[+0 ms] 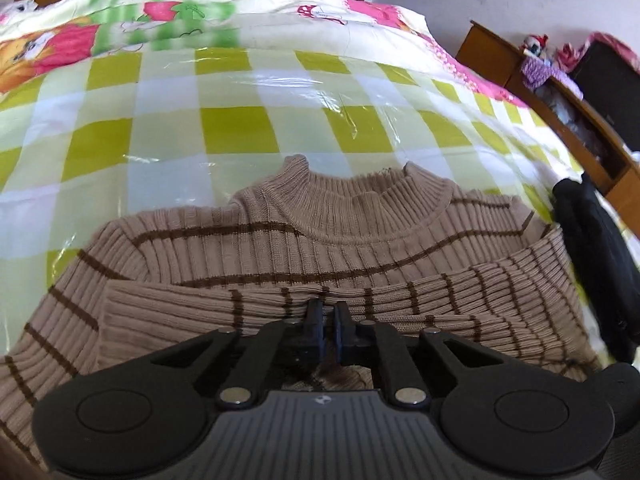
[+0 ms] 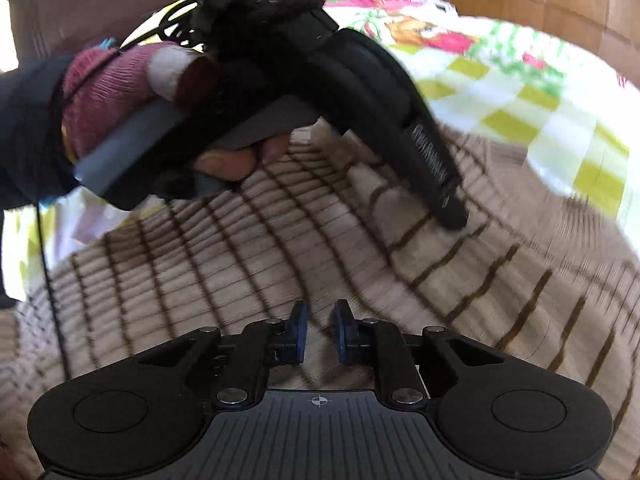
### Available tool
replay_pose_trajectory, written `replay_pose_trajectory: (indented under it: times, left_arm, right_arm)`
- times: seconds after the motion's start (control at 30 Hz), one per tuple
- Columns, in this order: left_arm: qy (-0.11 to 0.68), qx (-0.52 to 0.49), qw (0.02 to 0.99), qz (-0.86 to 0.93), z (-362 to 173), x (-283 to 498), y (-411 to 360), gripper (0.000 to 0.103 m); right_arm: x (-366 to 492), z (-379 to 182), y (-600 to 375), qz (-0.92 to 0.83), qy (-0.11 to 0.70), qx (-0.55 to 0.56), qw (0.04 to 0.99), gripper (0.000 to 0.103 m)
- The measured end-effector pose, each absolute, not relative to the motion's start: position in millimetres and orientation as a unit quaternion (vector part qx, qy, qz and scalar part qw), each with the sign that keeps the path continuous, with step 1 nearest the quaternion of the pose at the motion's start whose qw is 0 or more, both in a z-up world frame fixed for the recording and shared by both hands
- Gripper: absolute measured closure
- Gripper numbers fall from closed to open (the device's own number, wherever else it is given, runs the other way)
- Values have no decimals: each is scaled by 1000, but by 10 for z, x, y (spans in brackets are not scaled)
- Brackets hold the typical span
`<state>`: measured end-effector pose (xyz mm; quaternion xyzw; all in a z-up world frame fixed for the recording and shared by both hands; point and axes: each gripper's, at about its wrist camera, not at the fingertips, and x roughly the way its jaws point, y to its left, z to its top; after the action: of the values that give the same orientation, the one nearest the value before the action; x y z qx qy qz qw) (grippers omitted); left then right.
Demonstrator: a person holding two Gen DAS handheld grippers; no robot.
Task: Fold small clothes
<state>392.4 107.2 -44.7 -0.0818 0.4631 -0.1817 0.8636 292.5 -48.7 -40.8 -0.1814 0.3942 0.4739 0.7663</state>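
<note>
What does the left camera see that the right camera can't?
Only the left view shows the sweater's collar and a wooden shelf. Only the right view shows the person's hand holding the left tool, tip down on the knit. Both show the striped sweater and the checked sheet.

Green-checked plastic sheet (image 1: 224, 128) over cartoon bedspread (image 1: 120, 36), wooden shelf (image 1: 580, 120) beside

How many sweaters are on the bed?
1. The tan striped sweater lies on the checked plastic sheet, collar pointing away, a sleeve folded across its front. Anything underneath it stays hidden.
</note>
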Motion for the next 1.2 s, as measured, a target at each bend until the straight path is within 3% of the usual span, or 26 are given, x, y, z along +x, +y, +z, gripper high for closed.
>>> replay_pose_trajectory:
  times: [0.13, 0.23, 0.43, 0.6, 0.83, 1.0, 1.07, 1.2]
  left_arm:
    - [456, -86, 864, -193, -375, 3839, 1155, 76]
    - [459, -88, 863, -193, -351, 3831, 1207, 75]
    - [451, -94, 862, -212, -216, 3801, 1312, 72]
    - [443, -68, 864, -230, -140, 3818, 1244, 70]
    - [473, -45, 848, -236, -330, 3918, 1057, 70]
    - [478, -54, 853, -200, -451, 3963, 1080, 73]
    - [470, -70, 861, -182, -471, 3949, 1134, 78]
    - [458, -75, 868, -177, -455, 3869, 1165, 79]
  right_arm:
    - [2882, -120, -751, 467, 367, -127, 794, 90]
    - [2921, -95, -727, 436, 303, -201, 823, 84]
    - [3040, -359, -473, 449, 288, -278, 799, 85]
    - [3021, -258, -532, 459, 284, -239, 807, 84]
    - [3213, -412, -279, 455, 308, -277, 788, 82]
    - [3215, -385, -269, 462, 359, -239, 775, 91]
    - [3090, -425, -317, 481, 380, -230, 756, 101]
    - [2882, -439, -358, 477, 375, -221, 763, 101]
